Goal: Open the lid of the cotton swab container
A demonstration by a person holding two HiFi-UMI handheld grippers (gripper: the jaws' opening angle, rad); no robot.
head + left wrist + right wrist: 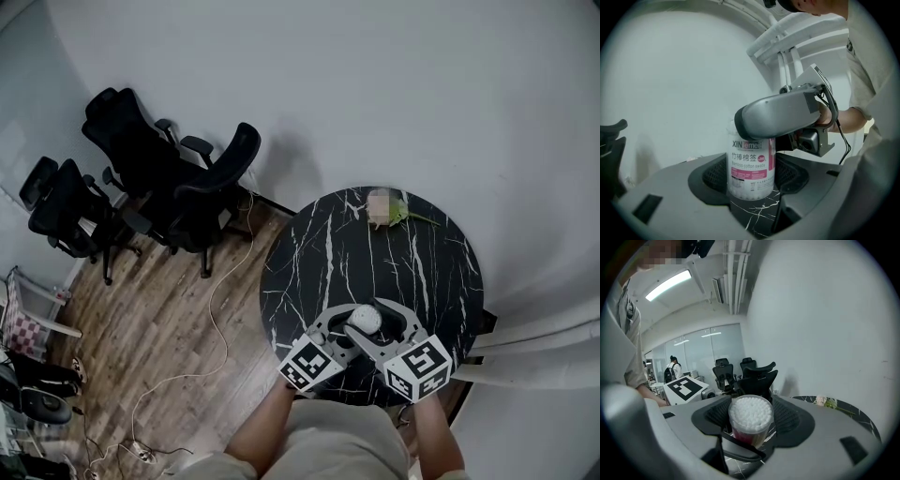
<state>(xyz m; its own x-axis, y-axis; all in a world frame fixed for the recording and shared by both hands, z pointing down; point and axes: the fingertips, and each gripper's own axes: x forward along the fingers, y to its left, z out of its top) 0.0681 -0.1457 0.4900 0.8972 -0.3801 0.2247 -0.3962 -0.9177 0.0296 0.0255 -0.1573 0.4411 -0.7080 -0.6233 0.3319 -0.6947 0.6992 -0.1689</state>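
The cotton swab container [366, 321] stands upright near the front edge of the round black marble table [328, 244]. It is a clear cylinder with a pink and white label [751, 161], packed with white swabs [751, 414]. My left gripper [751, 177] is shut on its lower body, pads touching both sides. My right gripper [750, 420] closes round the container's top, where the lid sits. In the left gripper view one right jaw [780, 115] crosses over the top and hides the lid. In the head view both the left gripper [349, 332] and the right gripper [380, 324] meet at the container.
A green sprig with a pale flower [401, 215] lies at the table's far side. Black office chairs [178, 178] stand on the wood floor to the left, with a white cable [216, 309] trailing there. A curved white wall lies behind the table.
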